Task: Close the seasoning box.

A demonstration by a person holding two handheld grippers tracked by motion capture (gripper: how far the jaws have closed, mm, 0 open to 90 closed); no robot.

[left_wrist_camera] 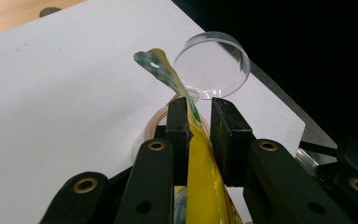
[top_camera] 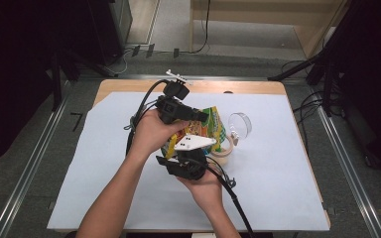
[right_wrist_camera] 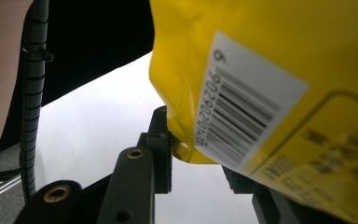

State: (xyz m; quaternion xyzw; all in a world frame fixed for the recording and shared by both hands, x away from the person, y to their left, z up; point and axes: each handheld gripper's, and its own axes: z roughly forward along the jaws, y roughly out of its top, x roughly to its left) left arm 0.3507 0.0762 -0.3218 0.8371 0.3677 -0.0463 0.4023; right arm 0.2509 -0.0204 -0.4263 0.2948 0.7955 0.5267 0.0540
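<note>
1. Plainly, both grippers work one yellow snack packet (top_camera: 213, 130), held up above the middle of the desk (top_camera: 278, 188), toward its far half.
2. From the left gripper view, the left gripper (left_wrist_camera: 200, 122) has its jaws drawn in on the packet's top seam, the green-checked end (left_wrist_camera: 161, 70) sticking out past the pads; it looks clamped on the foil, though one pad may stand just off it.
3. From the right gripper view, the right gripper (right_wrist_camera: 193, 149) meets a lower corner of the packet beside the barcode (right_wrist_camera: 242, 105). The corner sits between the jaws, but whether the pads press on it I cannot tell, since the packet hides one jaw.
4. Judging by this, the step in hand is getting a two-point hold on the packet, probably to tear or pull it open over the container below.
5. Next, the move would call for a firm pinch at both ends and a steady pull apart, keeping the packet upright so nothing spills.
6. Below the packet stands a small tan-rimmed jar (top_camera: 224, 154), with its clear round lid (top_camera: 240, 124) tipped open just beside it.
7. A white sheet covers the wooden desk, leaving bare wood along the far edge.
8. Around it lie grey floor, cables, metal rails and dark stands.
</note>
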